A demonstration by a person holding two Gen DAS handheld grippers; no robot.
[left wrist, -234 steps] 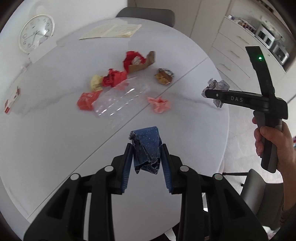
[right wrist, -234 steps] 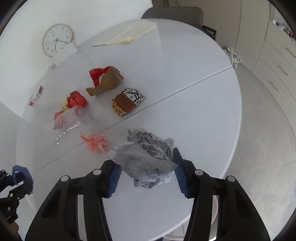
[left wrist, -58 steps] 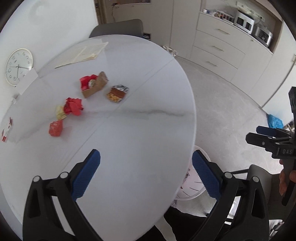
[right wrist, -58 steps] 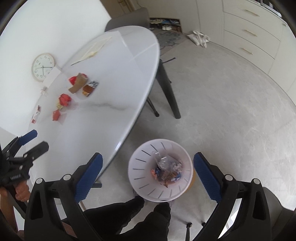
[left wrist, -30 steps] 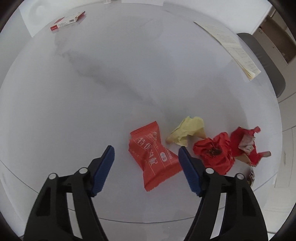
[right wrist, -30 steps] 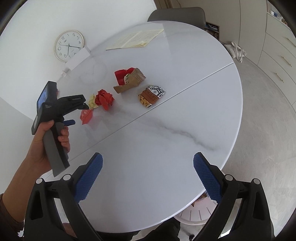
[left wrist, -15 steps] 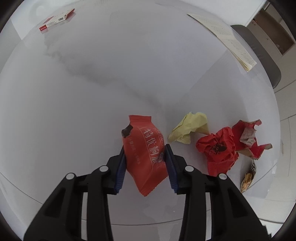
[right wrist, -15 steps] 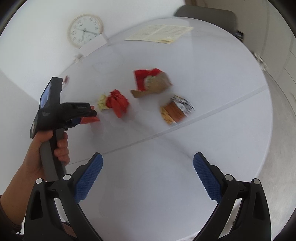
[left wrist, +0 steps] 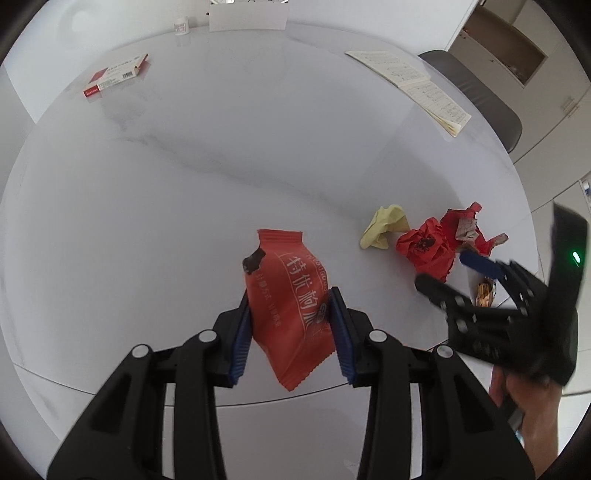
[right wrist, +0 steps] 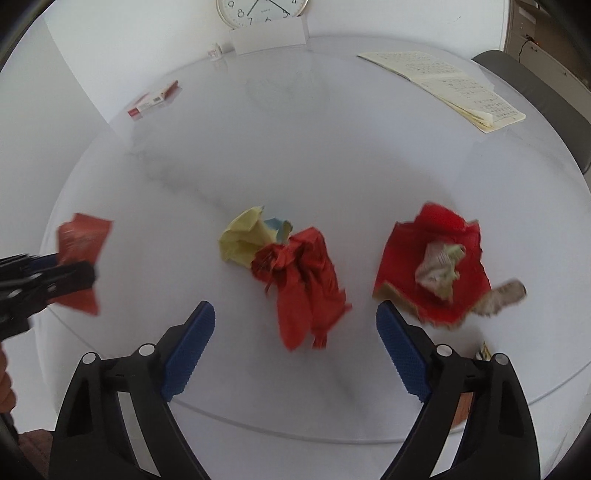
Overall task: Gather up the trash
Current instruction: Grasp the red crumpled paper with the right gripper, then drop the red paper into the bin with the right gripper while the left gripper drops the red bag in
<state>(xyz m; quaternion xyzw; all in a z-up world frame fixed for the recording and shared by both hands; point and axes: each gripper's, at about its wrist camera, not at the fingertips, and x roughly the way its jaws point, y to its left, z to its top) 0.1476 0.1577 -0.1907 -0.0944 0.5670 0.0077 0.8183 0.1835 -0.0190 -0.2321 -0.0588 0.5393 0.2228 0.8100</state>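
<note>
Clock (right wrist: 261,9) only in right wrist view.

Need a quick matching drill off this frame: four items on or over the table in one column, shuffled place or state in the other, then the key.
Column 1
1. orange snack packet
2. crumpled red paper
3. yellow paper ball
4. open booklet

Column 2
A. lying flat near the table's far right edge
B. clamped in the left gripper
C. touching the red paper's far left side
D. ahead of the right gripper, between its open jaws

Pairs: 1-B, 2-D, 3-C, 4-A
</note>
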